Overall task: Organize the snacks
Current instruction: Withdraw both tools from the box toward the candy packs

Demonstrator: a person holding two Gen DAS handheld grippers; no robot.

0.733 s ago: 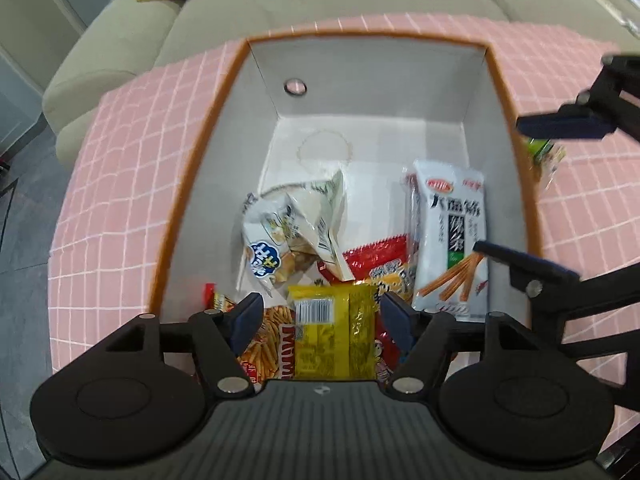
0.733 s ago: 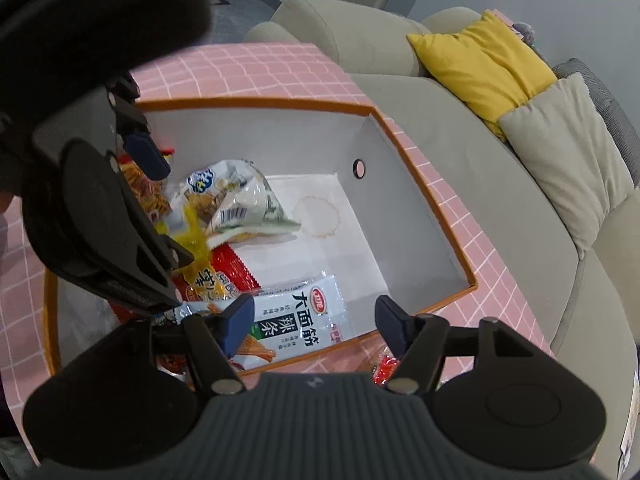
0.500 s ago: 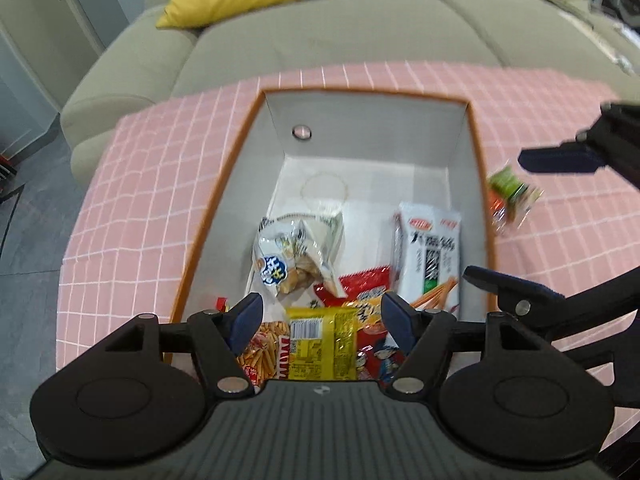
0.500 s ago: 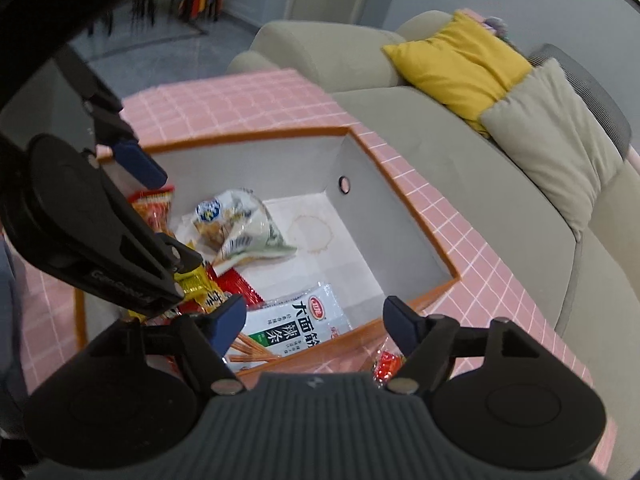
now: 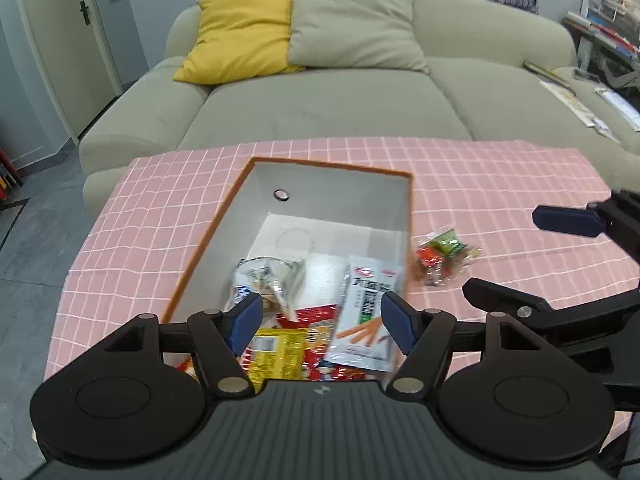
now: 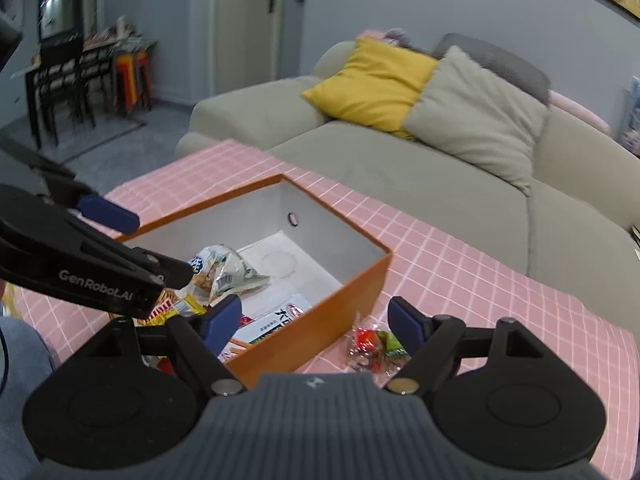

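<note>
An orange box (image 5: 208,236) with grey inner walls sits on the pink checked tablecloth. It holds several snack packets: a white noodle-stick packet (image 5: 366,312), a yellow packet (image 5: 276,354), a red packet (image 5: 316,320) and a crumpled white bag (image 5: 264,280). A clear bag of red and green candies (image 5: 440,254) lies on the cloth just right of the box; it also shows in the right wrist view (image 6: 374,346). My left gripper (image 5: 320,320) is open and empty above the box's near end. My right gripper (image 6: 316,320) is open and empty above the box's corner and the candy bag.
A beige sofa (image 5: 320,96) with a yellow cushion (image 5: 240,36) and a grey cushion (image 5: 352,28) stands behind the table. The box's far half (image 5: 320,208) holds nothing. Pink cloth (image 5: 500,184) stretches right of the box. Dark chairs (image 6: 60,76) stand far left.
Both grippers have lifted and pulled back from the box, so the sofa and room come into view. The yellow packet stays in the box. Both stay open.
</note>
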